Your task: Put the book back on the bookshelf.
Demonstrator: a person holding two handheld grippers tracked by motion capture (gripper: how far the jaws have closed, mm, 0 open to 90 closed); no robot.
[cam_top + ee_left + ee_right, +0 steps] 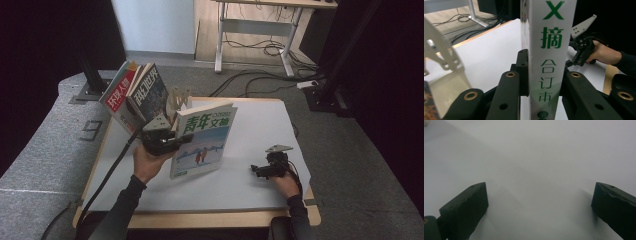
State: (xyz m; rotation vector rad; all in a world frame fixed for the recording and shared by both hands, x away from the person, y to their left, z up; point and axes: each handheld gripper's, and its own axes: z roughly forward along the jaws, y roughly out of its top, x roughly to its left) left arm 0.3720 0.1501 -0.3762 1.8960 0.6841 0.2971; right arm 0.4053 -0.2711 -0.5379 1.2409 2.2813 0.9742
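The left tool (162, 139) pinches the thick green-and-white magazine (200, 142) by its spine, upright beside the white wire book rack (179, 100); judging by this, slotting in remains. The right tool (264, 170) rests spread and empty on the white tabletop (260, 125), well away from the rack.

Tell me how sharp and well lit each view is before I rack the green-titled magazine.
High view: evenly lit table, dark surroundings, green-titled magazine legible. Left gripper view: its spine is crisp between the left gripper pads. Right gripper view: the right gripper, open, casts soft shadows on featureless white.
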